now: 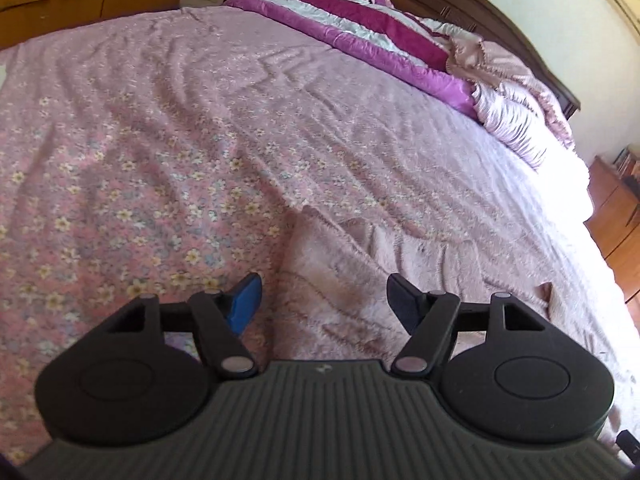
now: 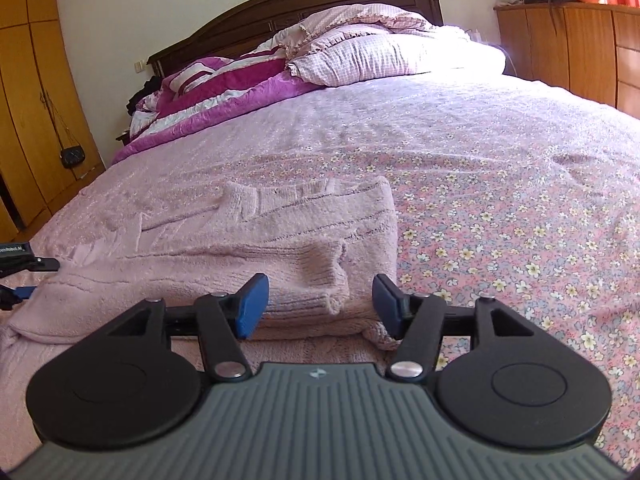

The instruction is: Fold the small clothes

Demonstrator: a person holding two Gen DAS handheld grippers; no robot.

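The left gripper (image 2: 24,276) is cut off by the right-wrist view's edge, its fingers unseen.

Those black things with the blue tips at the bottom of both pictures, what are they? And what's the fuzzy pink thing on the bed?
They are tongs that a person holds, one in each hand, to pick things up. Each pair has a little camera on it looking forward, so you see its own two fingers at the bottom. One picture comes from the left tongs, the other from the right tongs.

Both look over a big bed with a pink flowered sheet. At the far end are a purple and white quilt and a checked pillow.

The fuzzy thing is a small pink knitted sweater, lying partly folded on the bed. The left camera sees it too.

Right now both tongs are open and holding nothing. The sweater just lies between and below their fingers.
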